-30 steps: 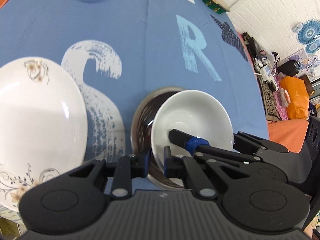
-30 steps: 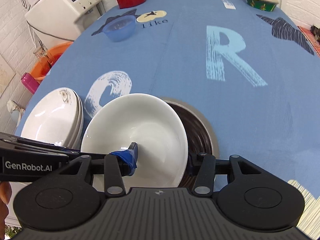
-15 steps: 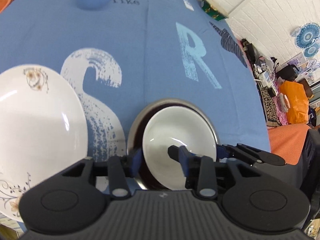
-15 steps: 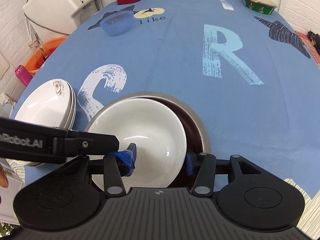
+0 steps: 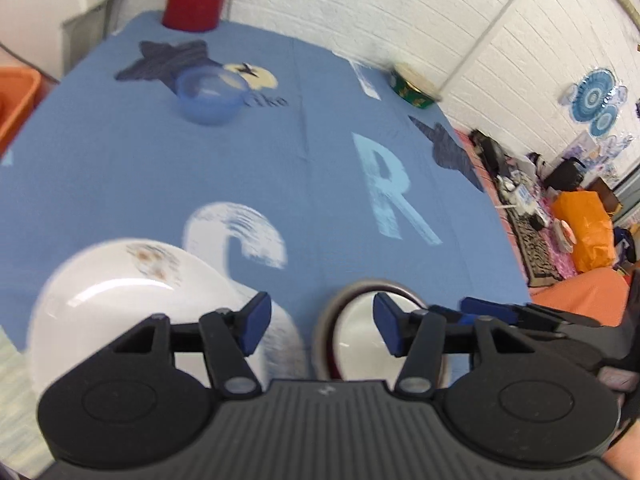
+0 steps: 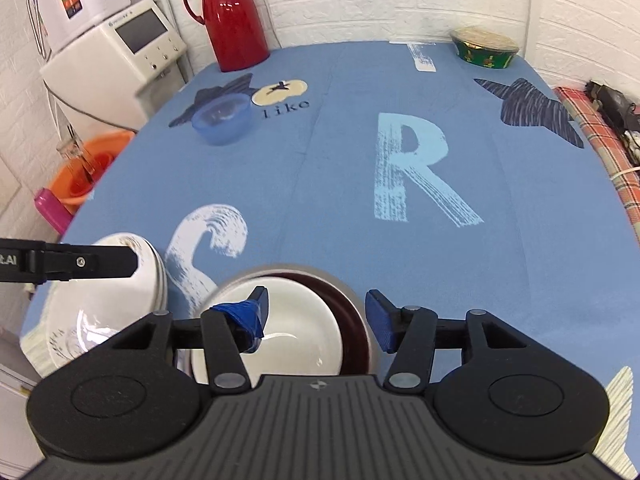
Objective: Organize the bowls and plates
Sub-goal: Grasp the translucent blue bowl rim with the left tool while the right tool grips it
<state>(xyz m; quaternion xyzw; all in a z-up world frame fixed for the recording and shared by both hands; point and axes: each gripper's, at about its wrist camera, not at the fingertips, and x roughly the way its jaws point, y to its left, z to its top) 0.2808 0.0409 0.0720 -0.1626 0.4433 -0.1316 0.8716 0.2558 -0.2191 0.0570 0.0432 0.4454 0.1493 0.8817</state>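
White brick walls back a worktop (image 6: 340,168) under a blue cloth printed with big letters. Just beyond the right gripper (image 6: 316,312), whose fingers stand well apart holding nothing, a white bowl (image 6: 296,340) sits inside a dark, metal-rimmed bowl (image 6: 352,312); its near rim lies below the taped left finger. Beside it, the left gripper (image 5: 320,324) is also spread wide and empty, above the cloth between the nested bowls and a stack of white plates (image 5: 120,292) on its left. Far ahead lie a blue plastic bowl (image 6: 222,118), a red jug (image 6: 230,20) and a green tin (image 6: 484,48).
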